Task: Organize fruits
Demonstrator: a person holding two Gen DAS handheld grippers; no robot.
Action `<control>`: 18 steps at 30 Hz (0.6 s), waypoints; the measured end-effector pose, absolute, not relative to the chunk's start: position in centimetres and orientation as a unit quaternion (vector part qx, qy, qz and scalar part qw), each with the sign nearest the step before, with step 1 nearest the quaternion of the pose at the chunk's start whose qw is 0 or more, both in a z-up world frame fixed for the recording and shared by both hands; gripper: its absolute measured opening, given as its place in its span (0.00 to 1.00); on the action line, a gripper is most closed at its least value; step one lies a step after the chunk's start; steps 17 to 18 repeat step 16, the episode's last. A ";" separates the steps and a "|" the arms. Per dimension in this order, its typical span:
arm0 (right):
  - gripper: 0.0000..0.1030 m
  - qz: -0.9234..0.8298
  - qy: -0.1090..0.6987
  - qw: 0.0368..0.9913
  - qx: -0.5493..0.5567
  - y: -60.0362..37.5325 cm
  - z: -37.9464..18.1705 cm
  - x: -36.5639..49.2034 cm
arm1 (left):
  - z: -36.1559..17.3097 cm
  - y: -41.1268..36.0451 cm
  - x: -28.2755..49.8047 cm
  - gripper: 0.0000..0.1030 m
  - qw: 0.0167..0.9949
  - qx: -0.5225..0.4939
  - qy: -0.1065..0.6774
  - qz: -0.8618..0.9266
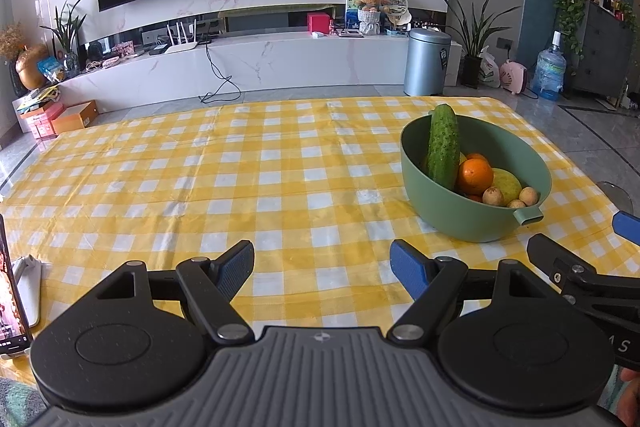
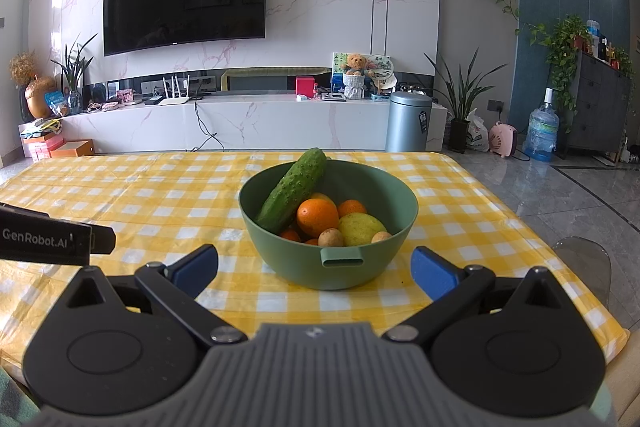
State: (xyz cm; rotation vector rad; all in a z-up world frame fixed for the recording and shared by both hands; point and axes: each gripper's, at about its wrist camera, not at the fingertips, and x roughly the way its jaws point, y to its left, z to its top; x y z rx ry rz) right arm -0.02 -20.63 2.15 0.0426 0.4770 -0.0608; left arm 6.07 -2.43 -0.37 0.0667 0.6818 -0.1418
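Facing spread fingers: bowl, seemingly untouched.

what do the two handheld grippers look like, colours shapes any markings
Both match: the left gripper and right gripper each have a grey ribbed body with a small round emblem, two black round hubs, black linkage arms with silver screws, and blue textured finger pads. The right wrist view shows the left unit's black side printed "GenRobot.AI" in white. No cables or sleeves are visible.

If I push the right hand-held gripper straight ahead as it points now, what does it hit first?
Most likely the green bowl: its near wall and handle tab sit centred between the open fingers of the right hand-held gripper, apparently slightly ahead.
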 end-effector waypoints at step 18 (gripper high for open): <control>0.96 -0.030 0.237 0.971 0.020 -20.6 2.2 0.0 | -0.2 -2.4 6.0 0.88 0.940 0.029 0.334 -0.069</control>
